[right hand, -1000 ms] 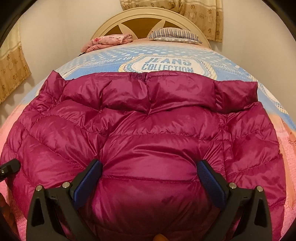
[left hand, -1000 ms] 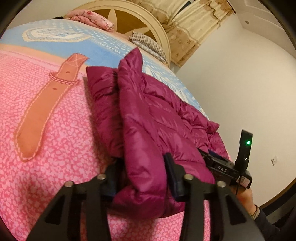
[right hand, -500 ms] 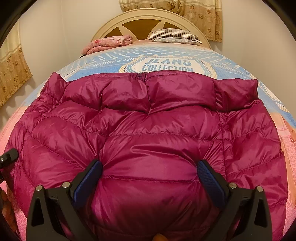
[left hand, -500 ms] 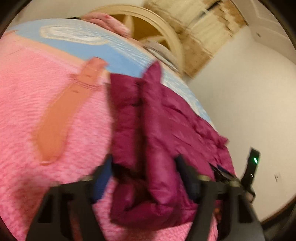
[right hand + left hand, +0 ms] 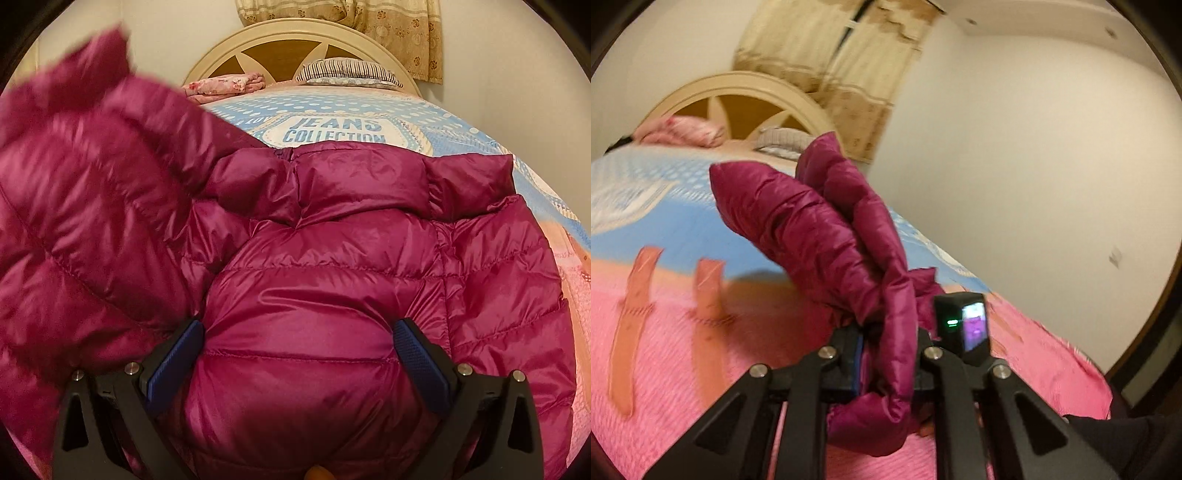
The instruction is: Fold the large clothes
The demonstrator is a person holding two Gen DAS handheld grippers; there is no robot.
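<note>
puffer jacket [image 5: 332, 295] side fold starting: left gripper [image 5: 890, 354] pinching its lifted edge at frame left, jaws just closing; right gripper [image 5: 295, 354] spread, pinning hem. next: carrying edge across.

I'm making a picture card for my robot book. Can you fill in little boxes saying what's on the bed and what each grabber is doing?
bed: pink and blue bedspread
clothing: magenta puffer jacket, one side lifted
left gripper: just closed, pinching the jacket's edge
right gripper: open, jacket's hem bulging between its fingers
by headboard: striped pillow, folded pink blanket

Magenta quilted jacket [image 5: 332, 295]; bedspread [image 5: 683, 350] pink w/ blue dotted top; striped pillow [image 5: 347, 70]; blue-padded tongs [image 5: 299, 354].
</note>
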